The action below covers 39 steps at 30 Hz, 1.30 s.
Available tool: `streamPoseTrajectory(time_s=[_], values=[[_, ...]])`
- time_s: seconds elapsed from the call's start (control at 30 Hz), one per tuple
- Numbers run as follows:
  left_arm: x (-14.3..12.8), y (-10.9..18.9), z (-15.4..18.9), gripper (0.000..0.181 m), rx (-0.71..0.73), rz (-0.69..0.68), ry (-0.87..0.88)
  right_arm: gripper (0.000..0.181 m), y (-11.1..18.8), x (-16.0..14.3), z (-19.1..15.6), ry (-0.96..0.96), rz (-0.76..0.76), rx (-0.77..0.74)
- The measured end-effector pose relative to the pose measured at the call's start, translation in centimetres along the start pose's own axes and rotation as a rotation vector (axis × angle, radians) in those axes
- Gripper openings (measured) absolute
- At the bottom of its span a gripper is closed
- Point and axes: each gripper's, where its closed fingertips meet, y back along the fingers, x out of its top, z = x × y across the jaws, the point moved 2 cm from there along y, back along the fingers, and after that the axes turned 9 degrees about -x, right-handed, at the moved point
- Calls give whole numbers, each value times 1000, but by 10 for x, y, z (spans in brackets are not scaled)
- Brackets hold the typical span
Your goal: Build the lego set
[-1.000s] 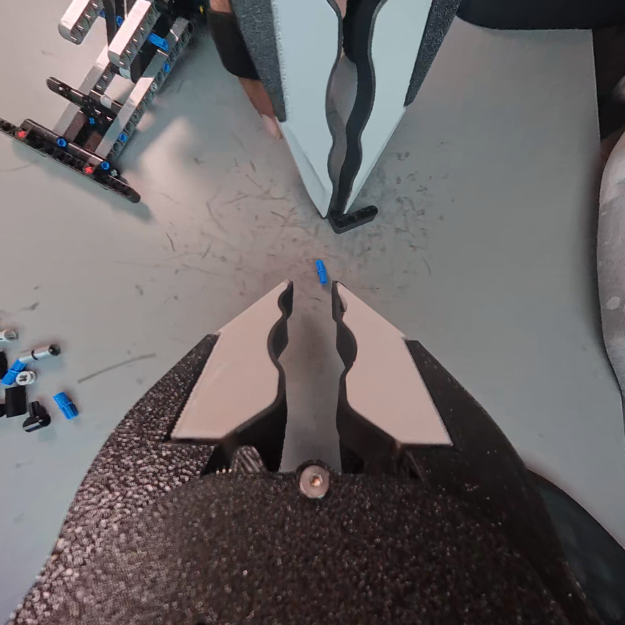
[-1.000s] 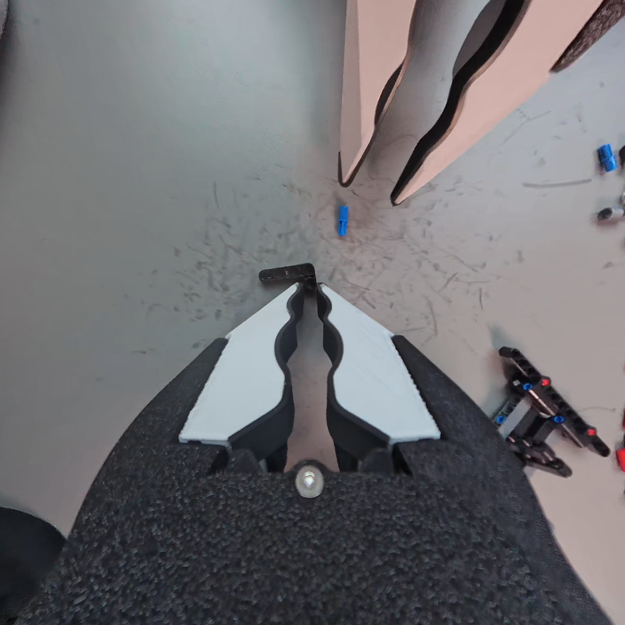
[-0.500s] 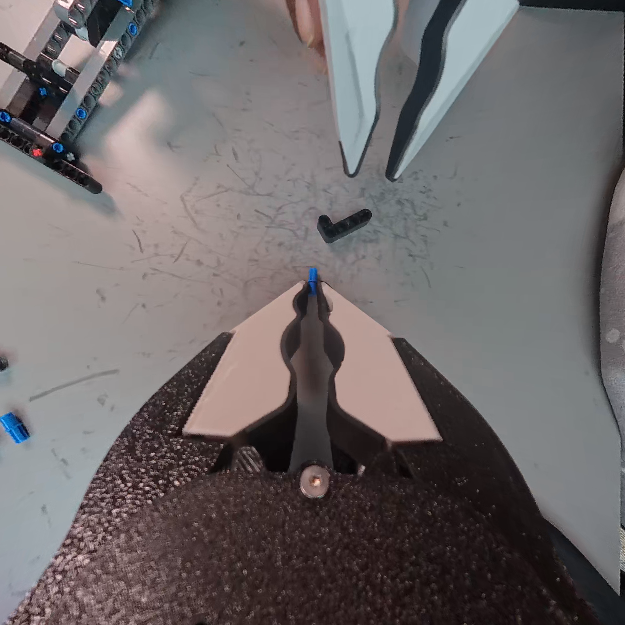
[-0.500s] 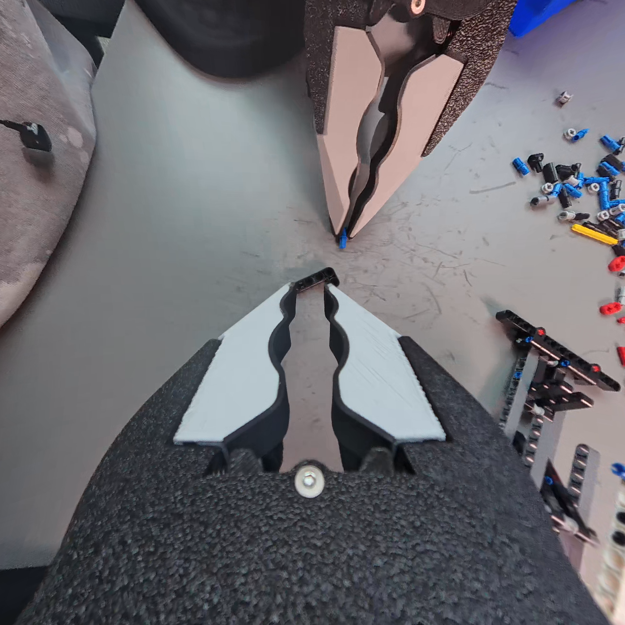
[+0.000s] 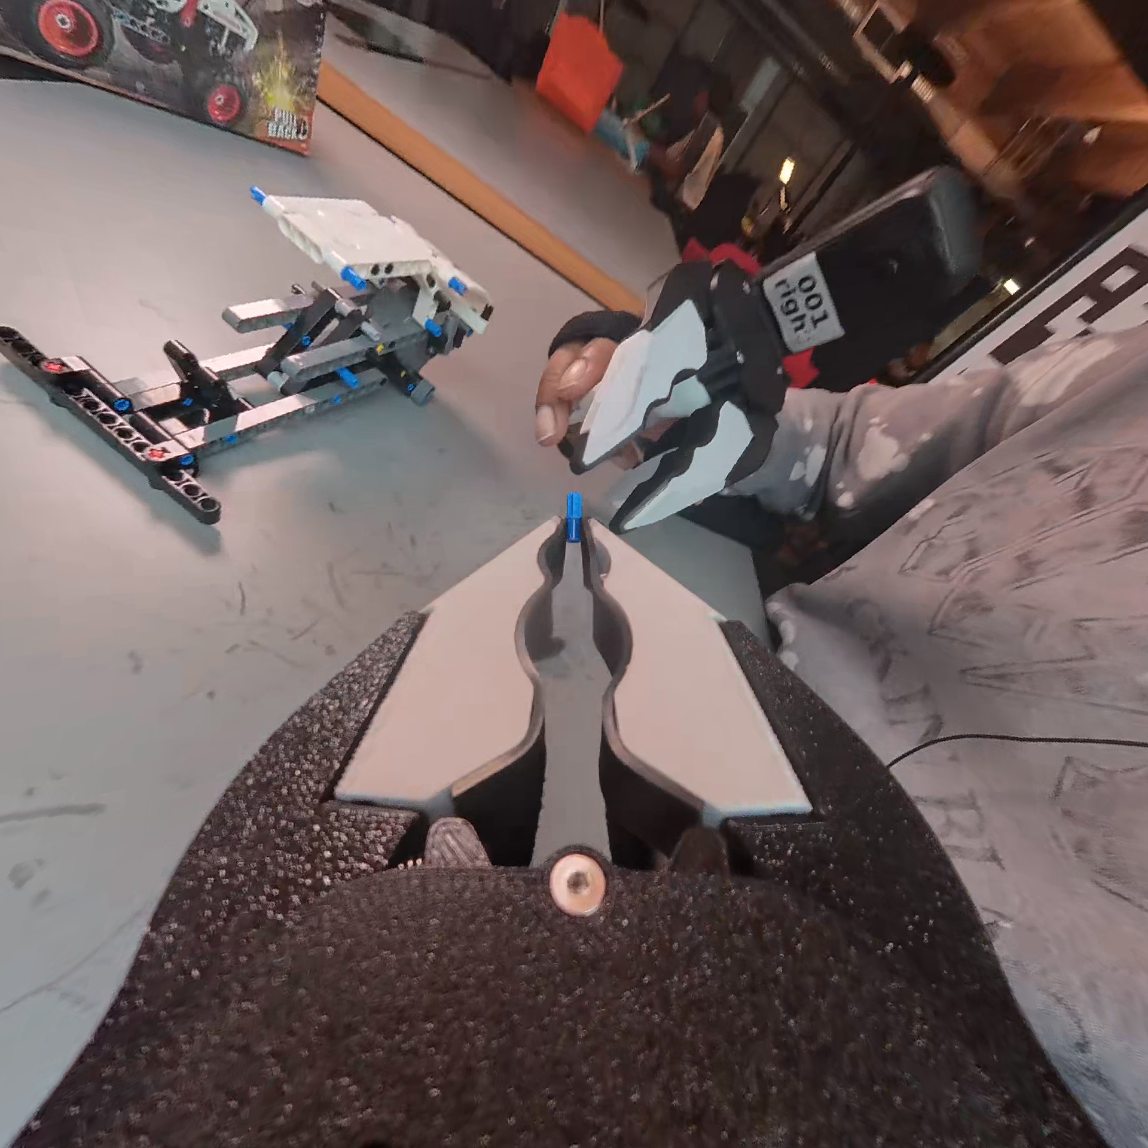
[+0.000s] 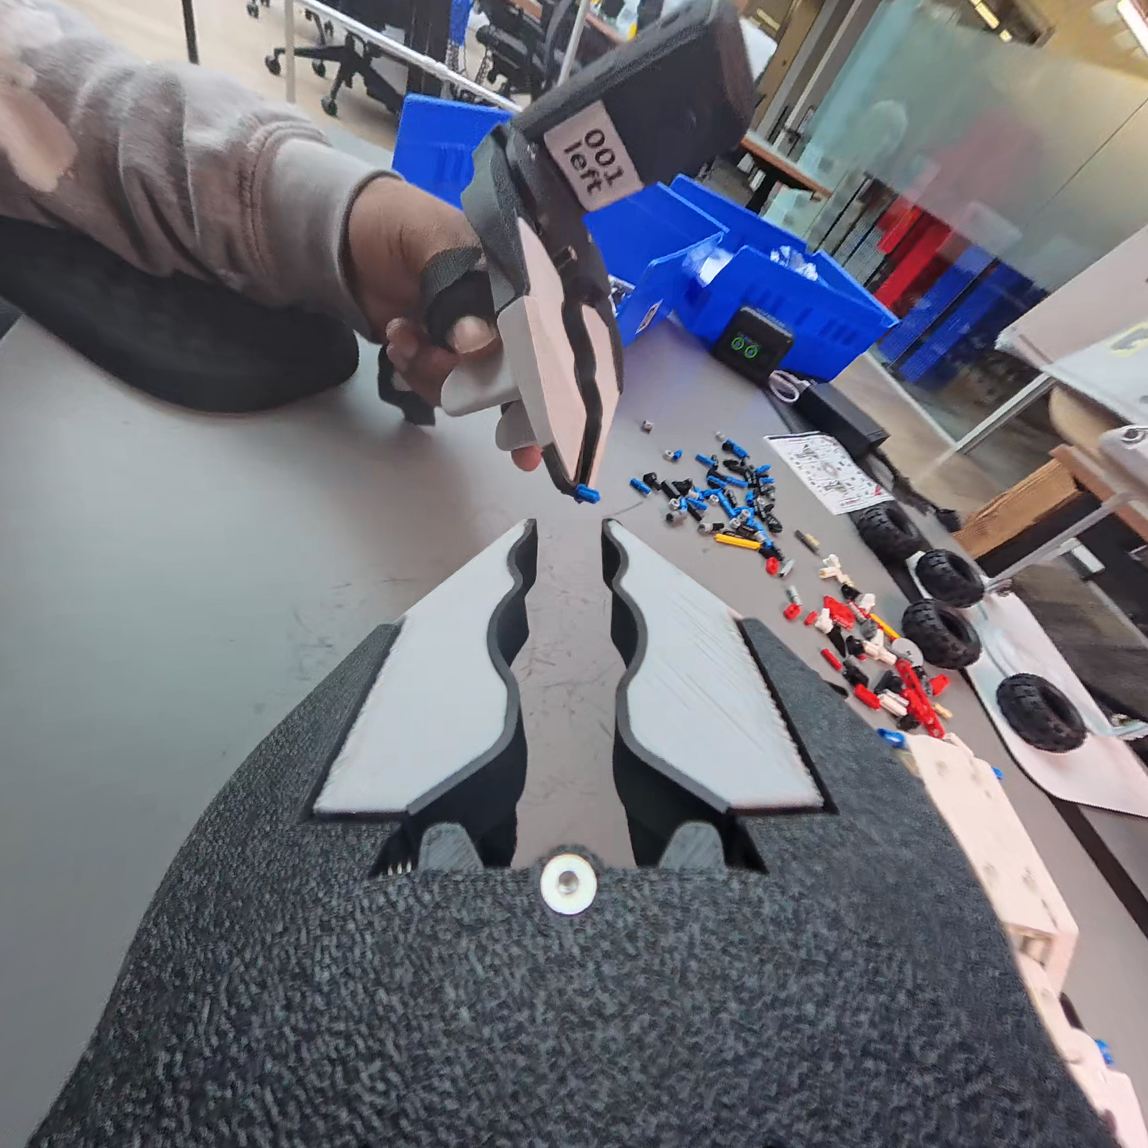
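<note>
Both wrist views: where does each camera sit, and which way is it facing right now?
Left wrist view: on the left tongs, looking along them at the blue pin they pinch, the right tongs and the chassis; own fingers show.
Right wrist view: on the open right tongs, facing the left tongs, loose parts and tyres.
Shared: the pin, both tongs, the grey table.

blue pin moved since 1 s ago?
Yes. The blue pin is off the table, clamped in the left gripper tips and lifted above it.
</note>
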Motion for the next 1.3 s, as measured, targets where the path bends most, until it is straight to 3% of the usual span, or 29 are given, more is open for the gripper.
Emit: streamPoseTrajectory(time_s=[0.13, 0.27, 0.47, 1.03, 1.3], values=[[14, -2, 7, 4, -121, 163, 121, 20, 2, 13, 8, -21, 87, -77], [16, -8, 12, 4, -216, 225, 209, 20, 4, 18, 10, -18, 117, -107], [14, -16, 16, 3, -269, 232, 257, 21, 5, 17, 5, -23, 130, -104], [6, -24, 15, 4, -198, 180, 254, 18, -1, 13, 1, -43, 147, -97], [6, -23, 21, 3, -313, 222, 365, 20, -1, 20, -3, -21, 179, -66]])
